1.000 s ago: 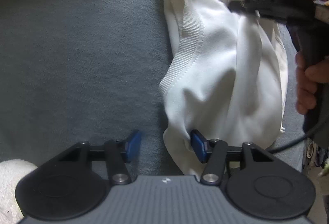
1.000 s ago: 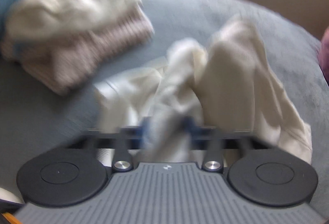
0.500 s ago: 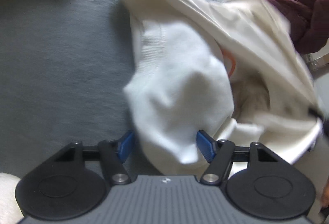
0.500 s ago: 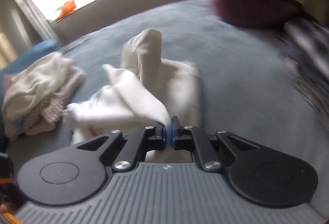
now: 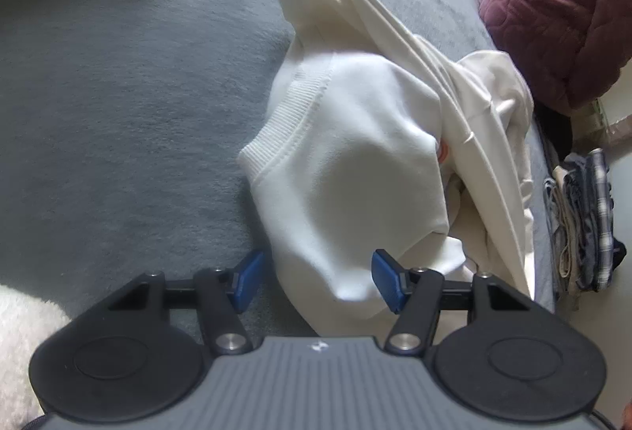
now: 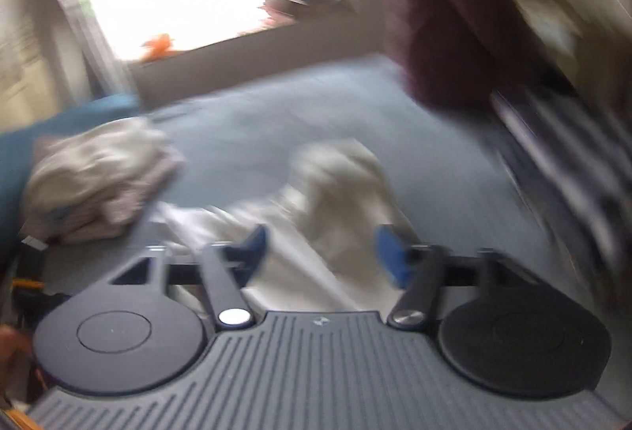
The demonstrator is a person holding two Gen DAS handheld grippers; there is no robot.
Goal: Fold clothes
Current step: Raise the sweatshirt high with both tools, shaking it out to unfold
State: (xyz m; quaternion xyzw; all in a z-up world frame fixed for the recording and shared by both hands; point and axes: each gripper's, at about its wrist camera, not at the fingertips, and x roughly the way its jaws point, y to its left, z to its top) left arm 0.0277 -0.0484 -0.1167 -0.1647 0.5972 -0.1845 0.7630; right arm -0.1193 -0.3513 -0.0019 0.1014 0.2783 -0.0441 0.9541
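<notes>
White sweatshirt (image 5: 347, 169), crumpled on grey bed (image 5: 118, 94), long axis running away from left gripper (image 5: 318, 282), whose spread, empty jaws straddle its near end; right gripper (image 6: 322, 256), equally agape, empty, hovers above the cloth, blurred

Both wrist views close above bed, sharing white sweatshirt (image 5: 347, 169).
</notes>
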